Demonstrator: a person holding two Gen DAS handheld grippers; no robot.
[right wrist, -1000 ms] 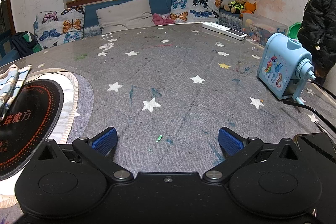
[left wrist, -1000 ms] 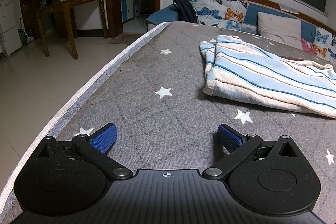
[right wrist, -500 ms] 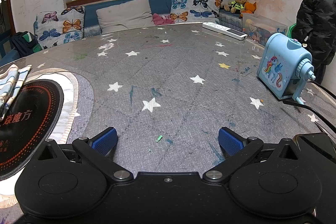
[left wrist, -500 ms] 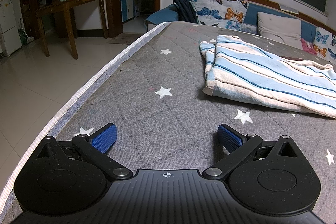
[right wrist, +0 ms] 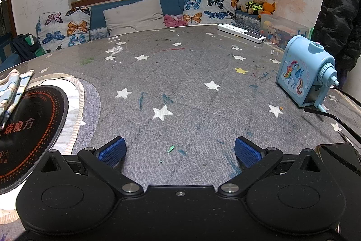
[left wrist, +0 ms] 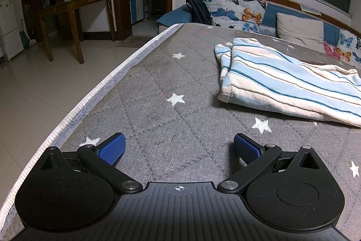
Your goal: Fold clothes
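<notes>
On the grey star-print table cover (left wrist: 158,73) we've got both tools resting low, nothing gripped. Our left gripper (left wrist: 179,147) has its jaws spread wide & empty; same for our right gripper (right wrist: 179,149), wide apart w/ bare cover between the blue pads (right wrist: 112,150).

Task item: the striped cloth (left wrist: 282,80), blue/white/cream, lies ahead & to the right of the left gripper, well apart from it, not touched. It looks doubled over already: a rolled fold edge shows at its near-left side, layers stacked. Can't tell whether it's a towel or a garment. From the right wrist view only a corner of it (right wrist: 13,87) shows at far left, partly lying over a black round plate (right wrist: 33,123) w/ red dots & characters.

Our read: at least one fold is in, edges roughly lined up but a bit loose at the far right. Either it needs another fold + tidy-up, or it's finished & we're parked. No other clothes visible to us.

Off to the right: blue pencil sharpener (right wrist: 304,76), white remote (right wrist: 241,32), a bystander in a dark jacket (right wrist: 340,15).
</notes>
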